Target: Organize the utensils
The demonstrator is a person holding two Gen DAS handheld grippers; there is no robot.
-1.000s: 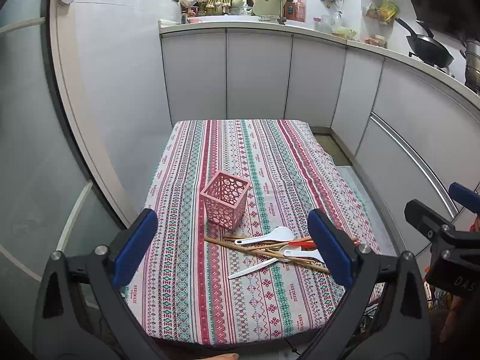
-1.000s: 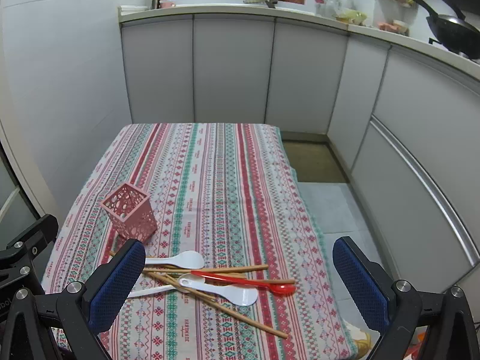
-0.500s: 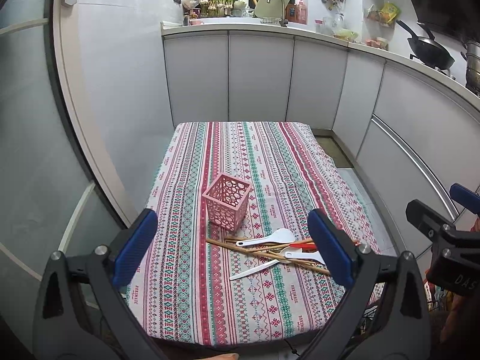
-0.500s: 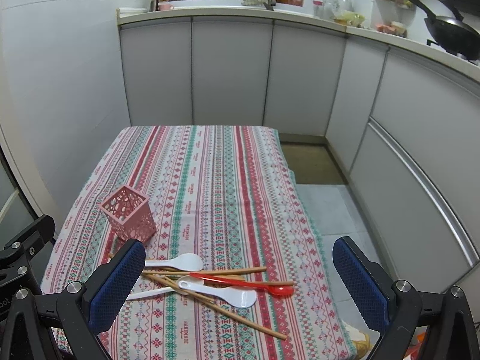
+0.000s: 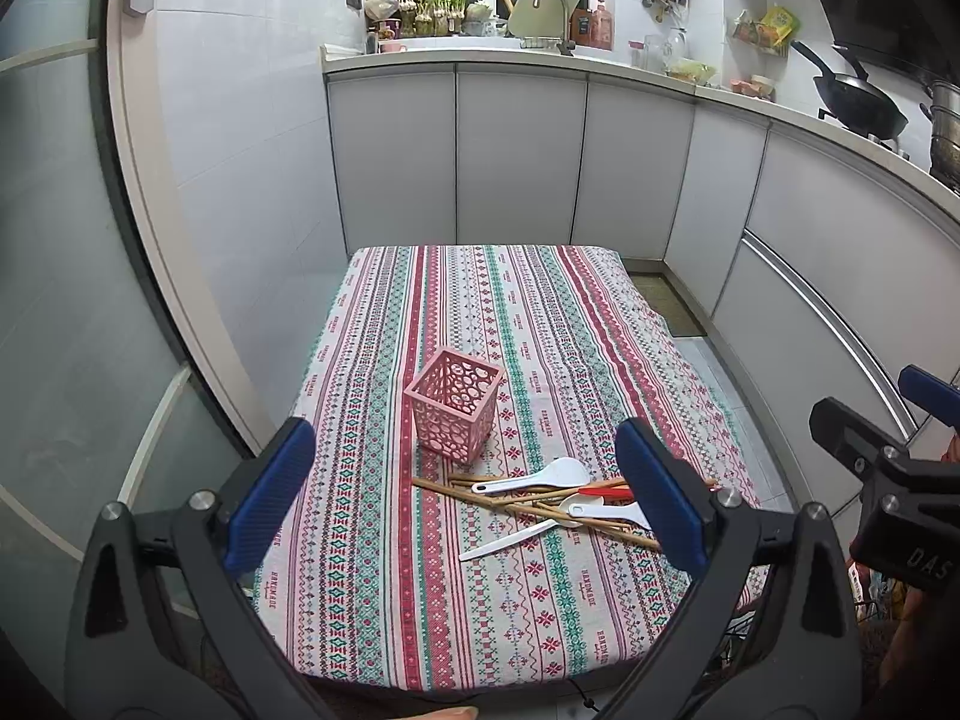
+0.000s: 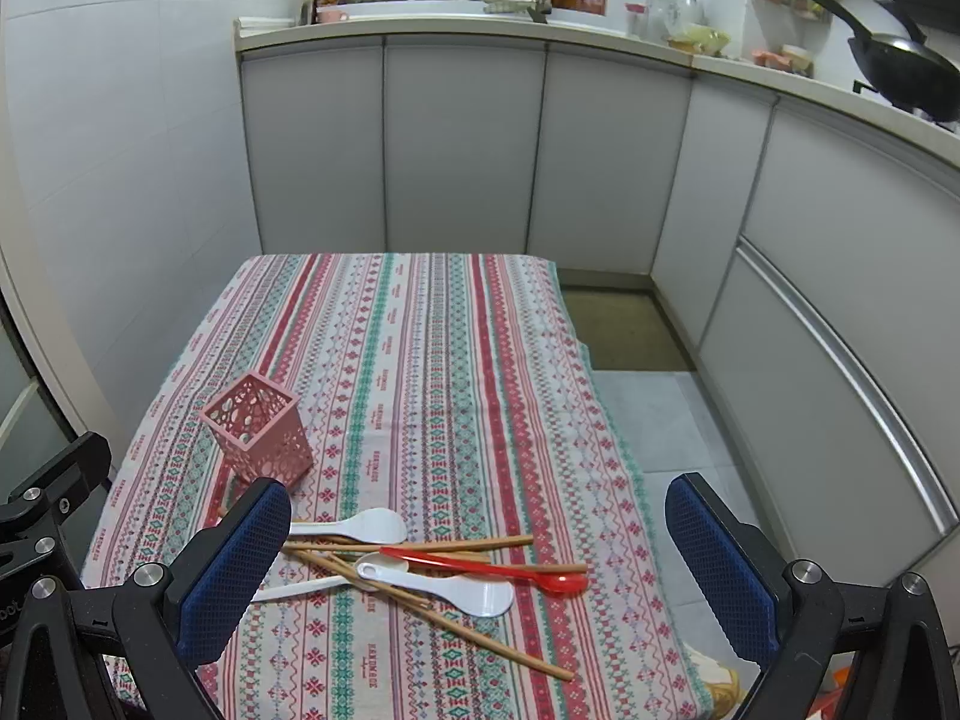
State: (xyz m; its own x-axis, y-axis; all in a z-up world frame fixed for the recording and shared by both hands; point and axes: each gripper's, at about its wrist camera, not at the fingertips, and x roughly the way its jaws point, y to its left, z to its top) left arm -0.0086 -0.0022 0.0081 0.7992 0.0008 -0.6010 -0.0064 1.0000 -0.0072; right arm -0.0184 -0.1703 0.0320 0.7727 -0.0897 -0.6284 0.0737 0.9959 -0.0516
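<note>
A pink lattice utensil holder (image 5: 454, 409) (image 6: 259, 429) stands upright and empty on the striped tablecloth (image 5: 528, 312) (image 6: 420, 330). Just in front of it lies a pile of utensils: white spoons (image 5: 534, 477) (image 6: 360, 527), a red spoon (image 6: 498, 570) (image 5: 603, 489) and several wooden chopsticks (image 5: 480, 495) (image 6: 444, 606), crossed over each other. My left gripper (image 5: 465, 495) is open and empty, hovering above the near part of the table. My right gripper (image 6: 480, 564) is open and empty, above the pile's right side. The right gripper also shows in the left wrist view (image 5: 888, 468).
White kitchen cabinets (image 6: 462, 150) run behind and to the right of the table. A floor gap (image 6: 654, 420) lies between table and right cabinets. A wall and glass door (image 5: 90, 300) stand on the left. A wok (image 6: 900, 78) sits on the counter.
Both grippers have risen and pulled back slightly, so the table and utensils sit a little lower and farther in view. Nothing on the table has moved.
</note>
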